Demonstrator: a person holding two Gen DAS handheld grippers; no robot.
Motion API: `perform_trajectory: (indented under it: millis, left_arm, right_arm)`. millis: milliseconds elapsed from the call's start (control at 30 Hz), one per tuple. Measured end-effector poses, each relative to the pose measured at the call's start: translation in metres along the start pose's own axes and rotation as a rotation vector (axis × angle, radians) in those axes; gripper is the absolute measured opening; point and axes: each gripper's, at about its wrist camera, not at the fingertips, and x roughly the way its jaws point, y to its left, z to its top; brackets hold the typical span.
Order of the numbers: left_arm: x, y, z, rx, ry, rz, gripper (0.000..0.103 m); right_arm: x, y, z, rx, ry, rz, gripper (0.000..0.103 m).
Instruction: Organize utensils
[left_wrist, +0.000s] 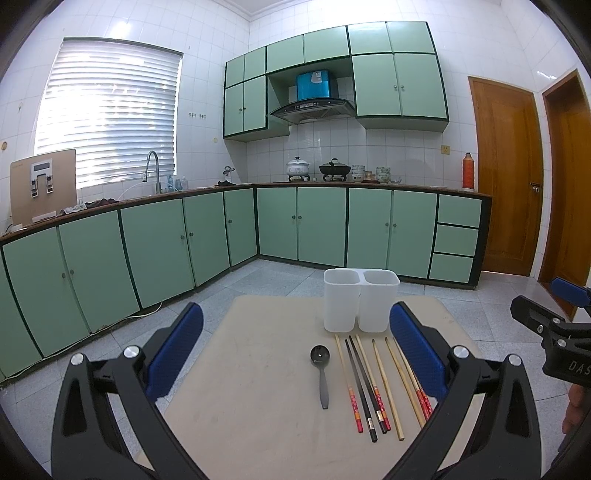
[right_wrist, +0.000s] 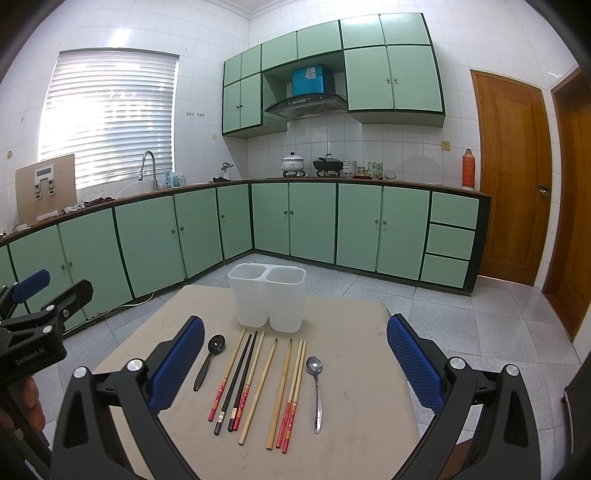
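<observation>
A white two-compartment holder (left_wrist: 360, 304) (right_wrist: 267, 297) stands empty at the far side of a beige table (left_wrist: 258, 387) (right_wrist: 362, 387). In front of it lie a black spoon (left_wrist: 321, 371) (right_wrist: 208, 358), several chopsticks (left_wrist: 369, 387) (right_wrist: 255, 384) in a row, and a metal spoon (right_wrist: 316, 387) at the right end. My left gripper (left_wrist: 295, 350) is open and empty above the table's near side. My right gripper (right_wrist: 295, 354) is open and empty above the utensils. Each gripper shows at the edge of the other's view, the right one (left_wrist: 554, 325) and the left one (right_wrist: 37, 310).
The table stands on a tiled floor (right_wrist: 461, 325) in a kitchen. Green cabinets (left_wrist: 303, 225) run along the far walls under a counter with pots (left_wrist: 334, 168) and a sink tap (left_wrist: 153, 170). Wooden doors (right_wrist: 513, 177) are at the right.
</observation>
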Motion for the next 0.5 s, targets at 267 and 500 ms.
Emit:
perform_trajectory:
  millis: [267,500]
  left_arm:
    - [0.0011,0.0015,-0.0007,-0.001,0.002,0.001,0.098]
    - [0.008,0.0021,-0.0064,-0.001,0.015,0.008,0.098]
  right_arm:
    - [0.0003,0.0002,-0.0002,0.001,0.001,0.0,0.097]
    - [0.0041,0.0002,-0.0024,0.002,0.013,-0.003,0.097]
